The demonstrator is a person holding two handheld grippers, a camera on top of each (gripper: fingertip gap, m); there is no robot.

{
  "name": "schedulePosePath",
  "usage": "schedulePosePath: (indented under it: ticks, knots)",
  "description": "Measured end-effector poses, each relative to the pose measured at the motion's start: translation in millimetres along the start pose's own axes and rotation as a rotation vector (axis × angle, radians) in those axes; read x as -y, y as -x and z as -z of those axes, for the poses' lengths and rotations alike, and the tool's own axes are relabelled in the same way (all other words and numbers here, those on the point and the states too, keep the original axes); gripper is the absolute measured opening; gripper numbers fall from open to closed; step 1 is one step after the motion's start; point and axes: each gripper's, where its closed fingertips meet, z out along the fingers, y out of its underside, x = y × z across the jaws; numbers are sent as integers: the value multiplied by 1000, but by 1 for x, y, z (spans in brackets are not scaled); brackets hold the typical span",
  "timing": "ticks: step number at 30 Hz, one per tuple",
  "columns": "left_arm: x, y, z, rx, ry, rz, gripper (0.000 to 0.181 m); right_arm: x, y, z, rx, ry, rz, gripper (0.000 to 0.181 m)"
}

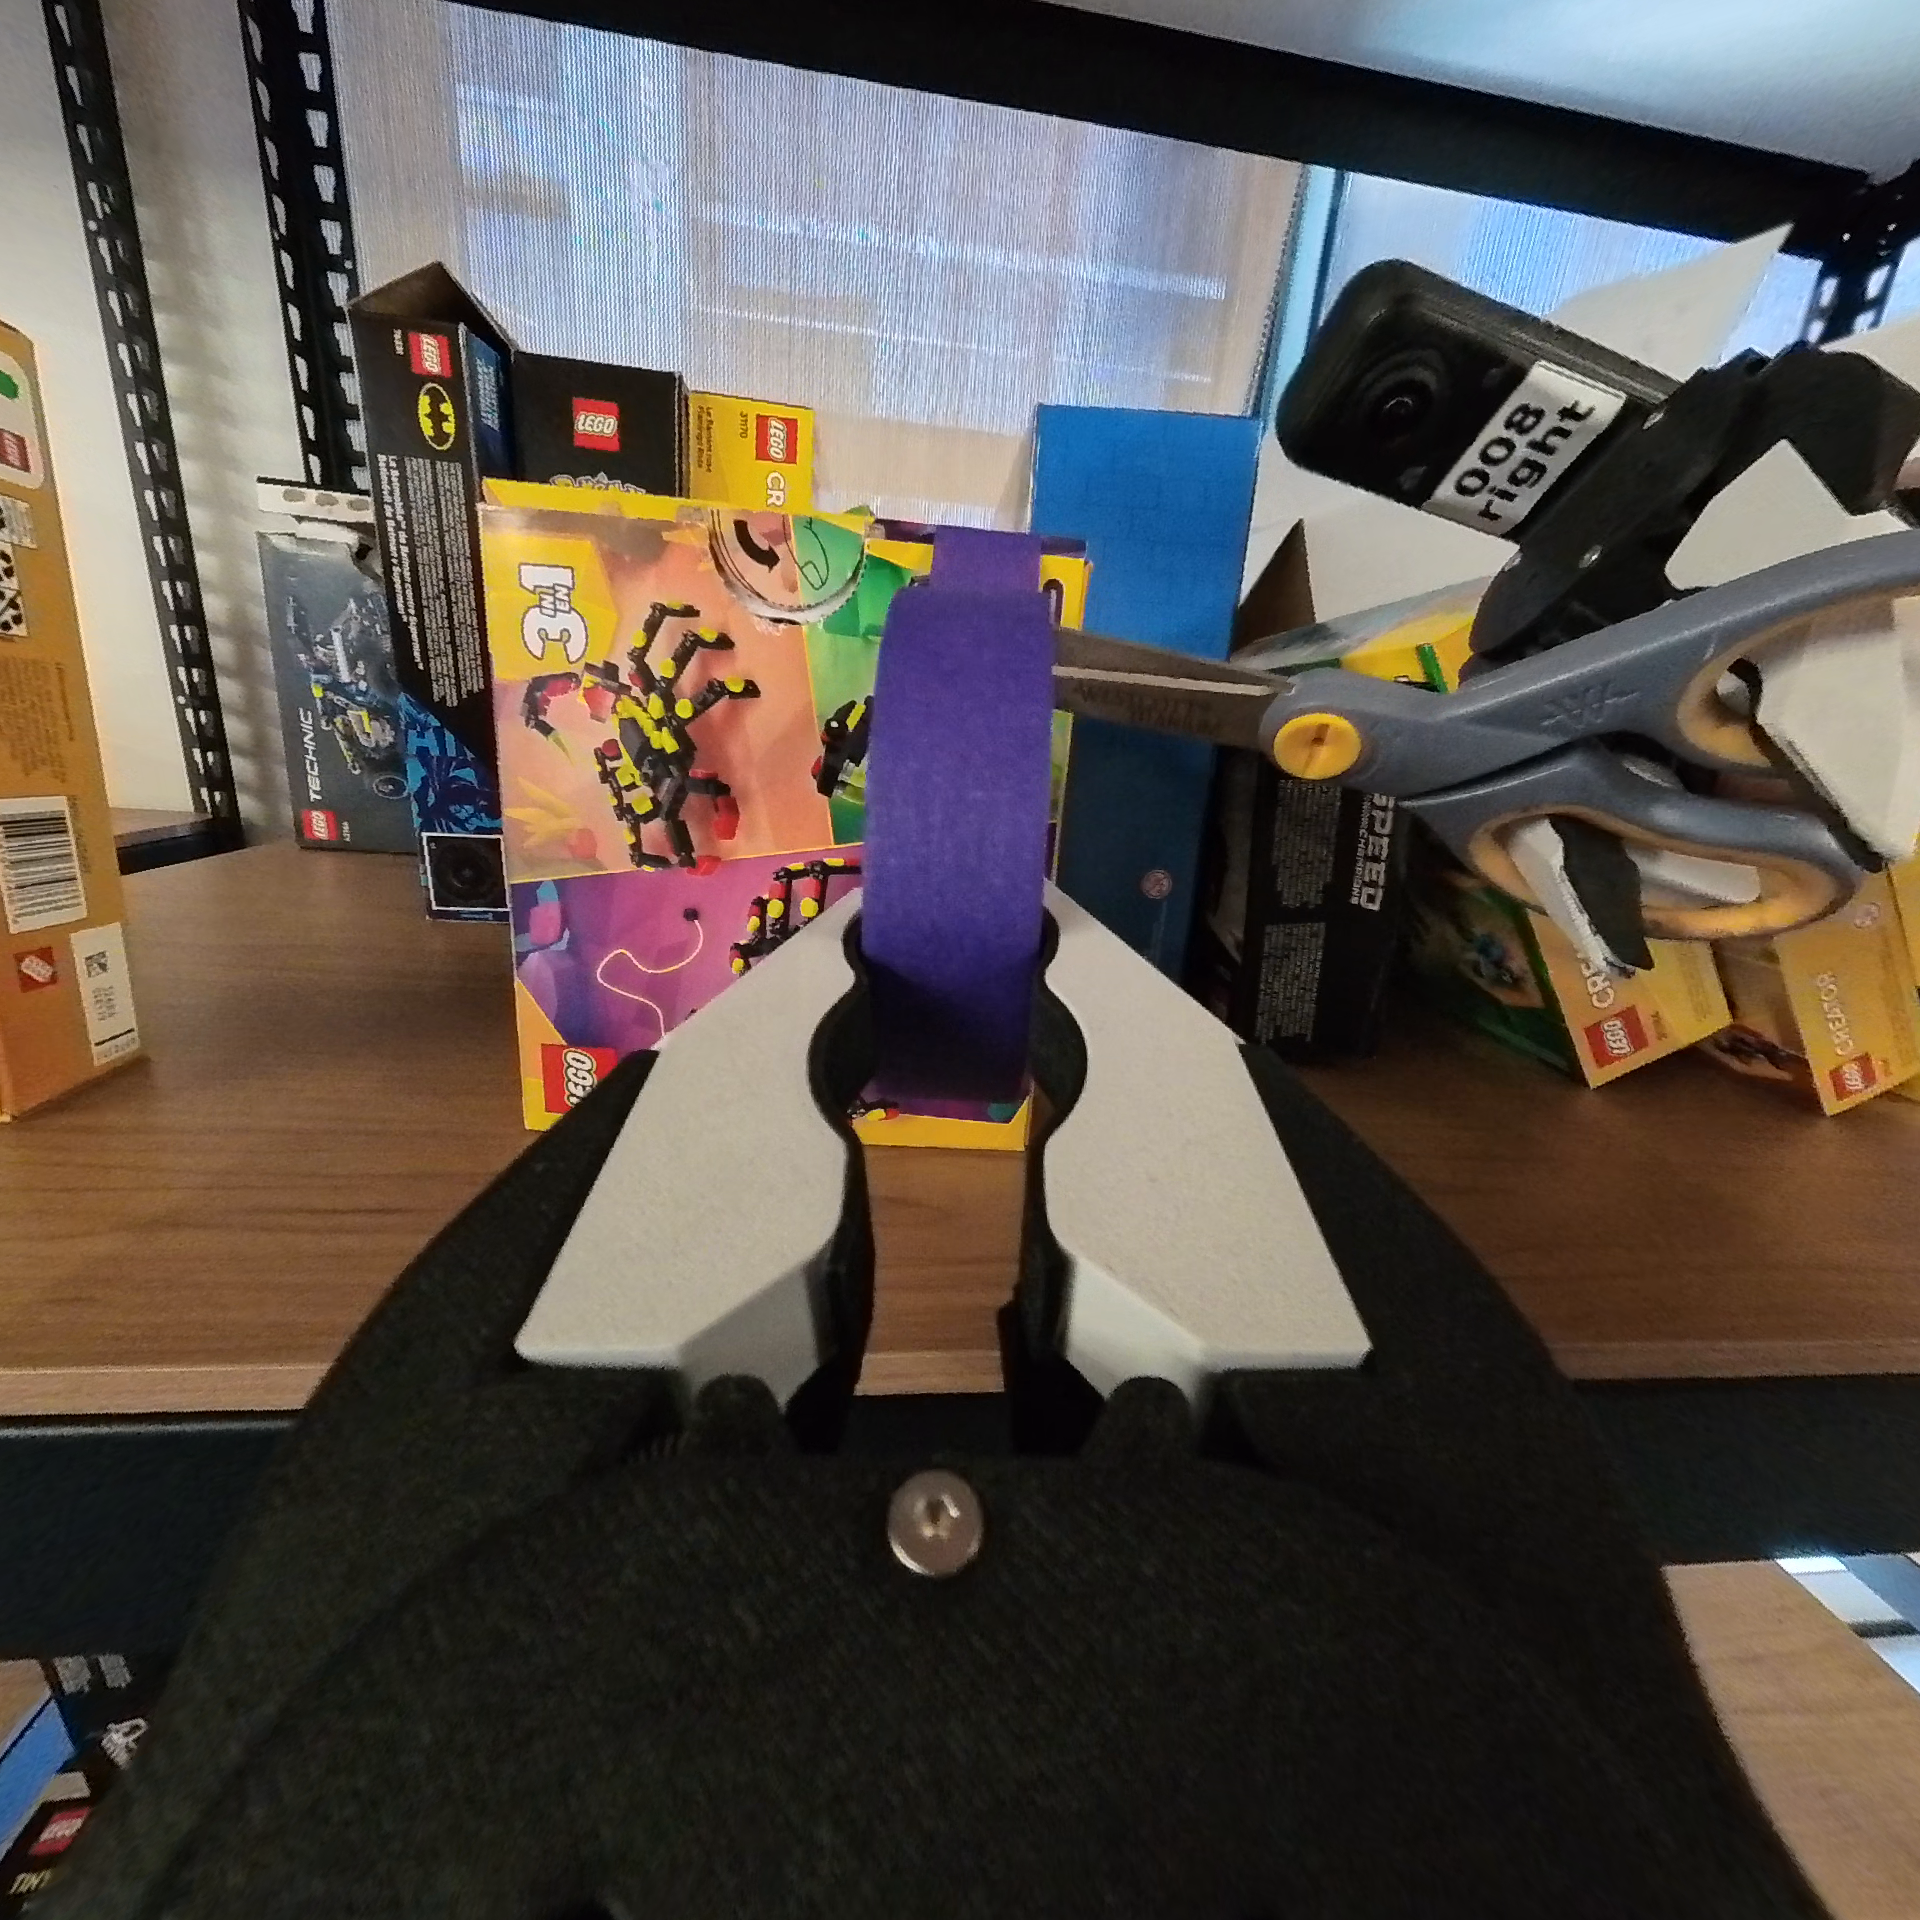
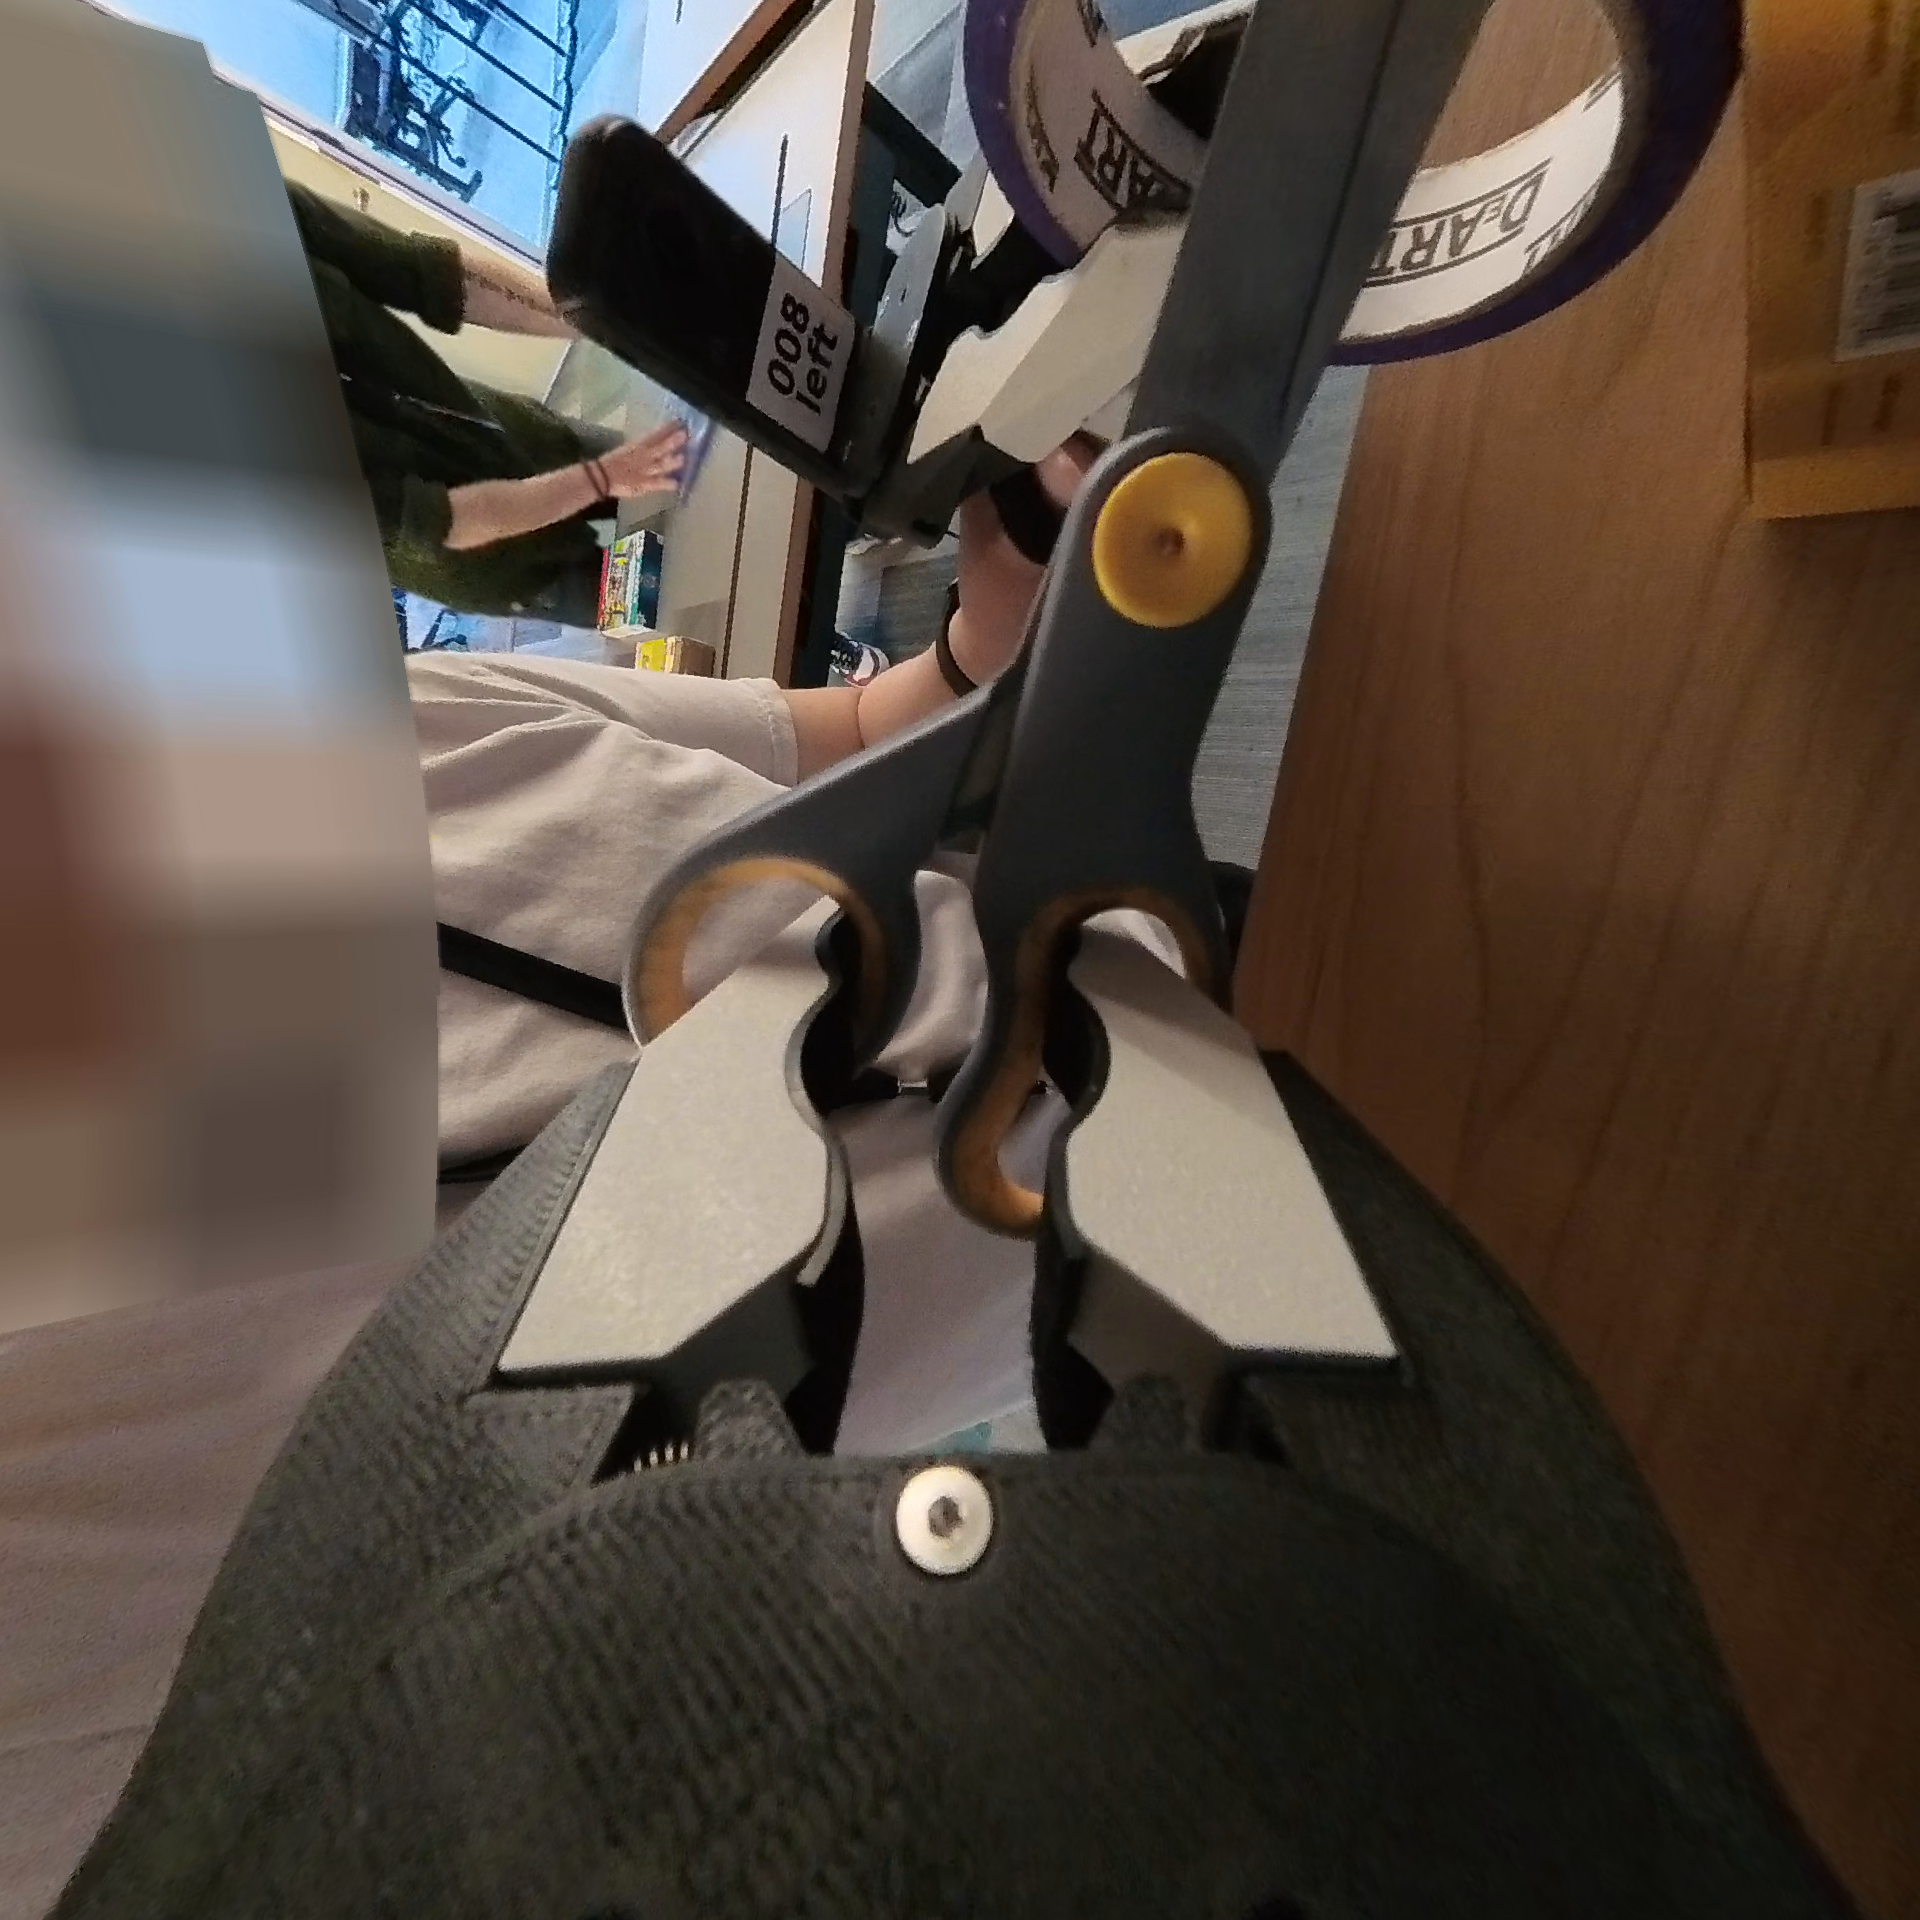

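Observation:
My left gripper is shut on a roll of purple tape, held upright on edge above the wooden shelf. A strip of tape runs from the roll up to the top edge of a yellow toy box standing just behind it. My right gripper has its fingers inside the handle loops of grey and yellow scissors. The scissors come in from the right with their blades nearly together and their tips hidden behind the roll. The right gripper is at the far right. The left gripper and the roll show beyond the blades.
The wooden shelf holds toy boxes along the back: black ones, a blue one, yellow ones at the right and a tan box at the left. A black upright stands at the left. A person's pale sleeve is near. The tips of one gripper are about 12 cm away from the tips of the other.

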Motion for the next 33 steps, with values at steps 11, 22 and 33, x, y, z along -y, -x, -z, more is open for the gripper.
schedulePosePath:
  ticks: [11,22,33]
  knots:
    - [0,0,0,1,-2,-1,21,0,-2,2,-26,26,-1,29]
    - [-5,0,0,-1,4,4,21,-7,-11,-2,-57,51,-1,19]
    - [-12,1,1,-9,33,20,21,-12,-9,-1,-76,59,46,19]
